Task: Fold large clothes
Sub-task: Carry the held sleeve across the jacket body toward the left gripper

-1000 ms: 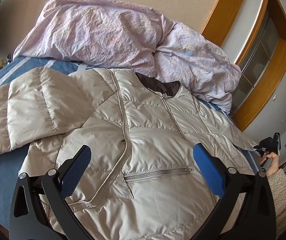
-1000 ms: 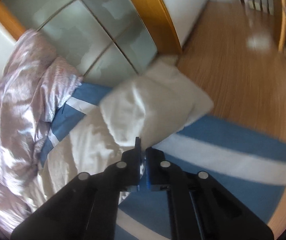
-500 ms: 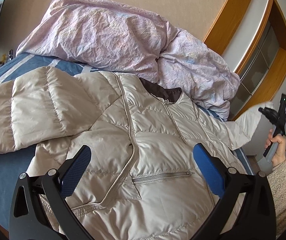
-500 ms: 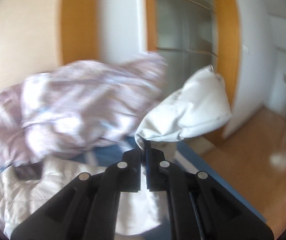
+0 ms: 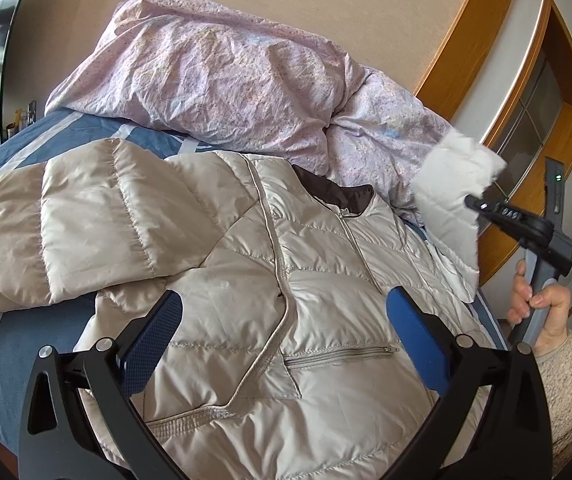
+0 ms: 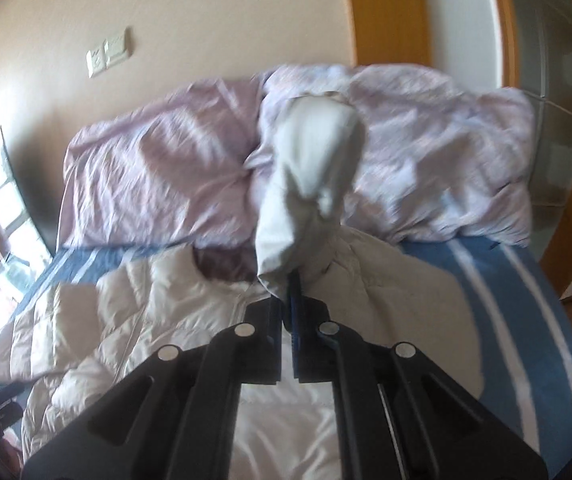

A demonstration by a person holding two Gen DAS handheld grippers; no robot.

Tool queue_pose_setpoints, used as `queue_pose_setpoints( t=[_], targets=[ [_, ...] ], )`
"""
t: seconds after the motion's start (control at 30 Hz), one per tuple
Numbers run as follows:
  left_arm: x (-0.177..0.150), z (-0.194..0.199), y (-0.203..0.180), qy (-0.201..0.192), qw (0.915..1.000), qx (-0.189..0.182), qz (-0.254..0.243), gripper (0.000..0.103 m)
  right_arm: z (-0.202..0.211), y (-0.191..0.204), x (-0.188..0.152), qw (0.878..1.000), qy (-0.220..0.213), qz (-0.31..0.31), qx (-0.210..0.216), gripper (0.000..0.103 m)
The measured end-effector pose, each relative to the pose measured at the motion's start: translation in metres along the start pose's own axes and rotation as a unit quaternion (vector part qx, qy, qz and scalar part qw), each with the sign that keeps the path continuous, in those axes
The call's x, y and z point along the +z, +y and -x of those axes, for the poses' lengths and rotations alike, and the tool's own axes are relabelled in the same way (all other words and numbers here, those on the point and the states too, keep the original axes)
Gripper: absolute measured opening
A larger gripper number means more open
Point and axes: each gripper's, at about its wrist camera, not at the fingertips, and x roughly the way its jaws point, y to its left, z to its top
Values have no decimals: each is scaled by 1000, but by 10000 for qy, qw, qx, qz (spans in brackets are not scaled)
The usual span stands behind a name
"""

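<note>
A beige quilted puffer jacket (image 5: 245, 300) lies front up on the bed, zipper closed, one sleeve (image 5: 65, 232) spread out to the left. My left gripper (image 5: 286, 328) is open and empty, hovering above the jacket's lower front. My right gripper (image 6: 290, 284) is shut on the jacket's other sleeve (image 6: 306, 184) and holds it raised above the jacket. In the left wrist view the right gripper (image 5: 474, 202) shows at the right with the lifted sleeve (image 5: 454, 196) hanging from it.
A crumpled pink duvet (image 5: 225, 80) is piled at the head of the bed against the wall. The blue striped sheet (image 6: 526, 320) shows around the jacket. A wooden door frame (image 5: 466, 40) and a glass door (image 5: 534, 96) stand at the right.
My right gripper has lifted the sleeve off the bed and swung it up and inward over the jacket. My left gripper has stayed open above the jacket.
</note>
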Motion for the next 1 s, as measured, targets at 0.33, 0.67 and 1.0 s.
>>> queue_pose_setpoints(
  t=[0.33,0.67,1.0],
  targets=[
    [0,2,3,-3,10000,7,21,102,-60,52,-48,9935,1010,501,145,5],
    [-1,1,5,18,10000,-7,48,102,-79,76,-79,9806,1648,1063,-8,10],
    [0,3,17,59,9997,7,242,102,-51,77,-81,9788,1575,1266,323,67]
  ],
)
